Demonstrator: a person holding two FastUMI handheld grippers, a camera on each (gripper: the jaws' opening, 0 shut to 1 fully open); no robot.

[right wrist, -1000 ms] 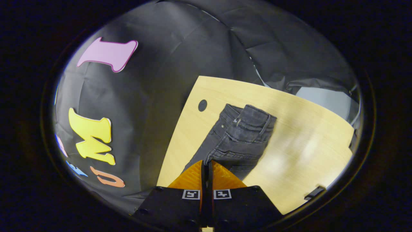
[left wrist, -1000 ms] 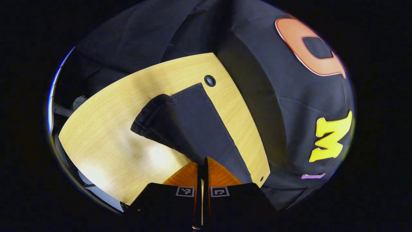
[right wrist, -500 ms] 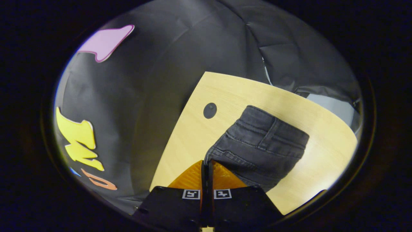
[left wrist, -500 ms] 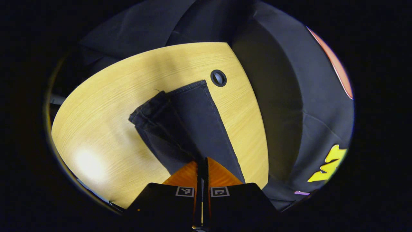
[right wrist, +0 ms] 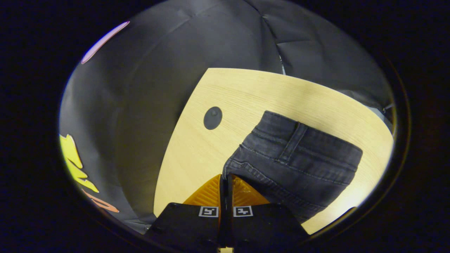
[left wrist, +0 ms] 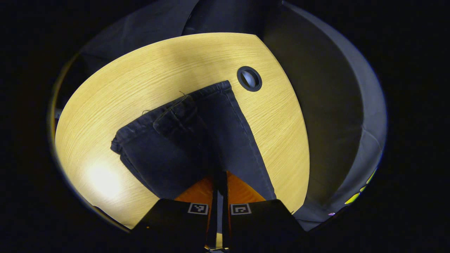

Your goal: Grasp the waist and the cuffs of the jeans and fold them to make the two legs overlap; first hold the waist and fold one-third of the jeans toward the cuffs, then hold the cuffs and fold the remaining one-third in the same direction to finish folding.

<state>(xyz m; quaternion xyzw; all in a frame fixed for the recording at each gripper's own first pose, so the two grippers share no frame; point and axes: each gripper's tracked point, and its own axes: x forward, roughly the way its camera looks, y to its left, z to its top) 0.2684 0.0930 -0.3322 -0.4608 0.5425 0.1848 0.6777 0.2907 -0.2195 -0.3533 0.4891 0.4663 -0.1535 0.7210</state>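
Dark jeans (left wrist: 197, 140) lie on the light wooden table (left wrist: 147, 77). In the left gripper view the leg ends spread away from me, both cuffs (left wrist: 175, 105) resting on the wood, one leg partly over the other. My left gripper (left wrist: 220, 174) is shut on the jeans fabric close to the table. In the right gripper view the waistband (right wrist: 309, 140) with a belt loop lies flat on the table (right wrist: 246, 91). My right gripper (right wrist: 225, 176) is shut on the waist edge at its near corner.
A round cable hole (left wrist: 249, 78) sits in the table just beyond the cuffs, also visible as the cable hole (right wrist: 212, 118) left of the waist. The table edge (left wrist: 299, 147) drops off to the right, with the black booth cloth (right wrist: 140, 88) behind.
Both grippers have lowered toward the table with the jeans. The hanging leg has come down and spread flat beside the other; the waist now lies flatter and closer.
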